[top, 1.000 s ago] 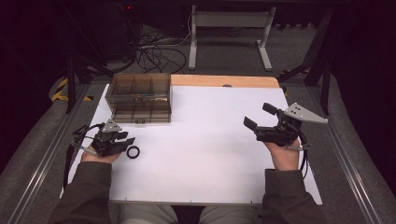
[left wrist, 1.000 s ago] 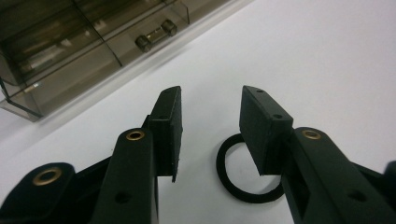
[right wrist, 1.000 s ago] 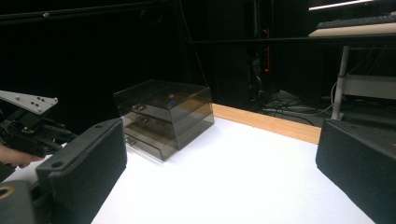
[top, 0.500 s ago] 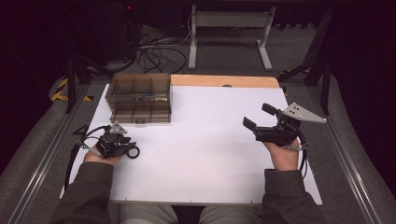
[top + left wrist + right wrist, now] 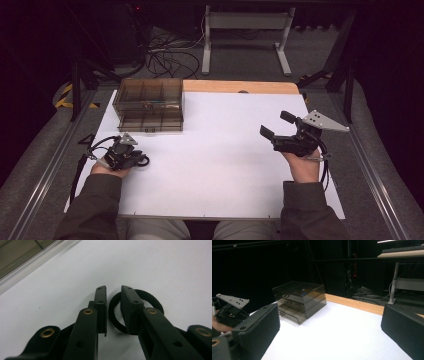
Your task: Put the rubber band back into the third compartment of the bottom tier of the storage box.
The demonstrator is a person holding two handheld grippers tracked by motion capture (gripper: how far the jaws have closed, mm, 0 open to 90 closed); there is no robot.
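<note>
Flanking left tool [image 5: 113, 293]: black ring [image 5: 115, 315], drawer box [image 5: 149, 104].

Smoky see-thru plastic drawer box [image 5: 149, 103] sits far-left on white table sheet [image 5: 225, 165], bottom drawer pulled out a bit. Bare wooden strip [image 5: 240, 86] along table's far edge. Behind: grey metal desk frame [image 5: 245, 30], tangle of black cables [image 5: 167, 57] on floor.

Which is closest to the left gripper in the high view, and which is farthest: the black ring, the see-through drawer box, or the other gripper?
From the left gripper:
1. Black ring, right at its jaws, on the white table near the left edge.
2. Drawer box, farther back on the left.
3. Right gripper, across the table on the right.
</note>
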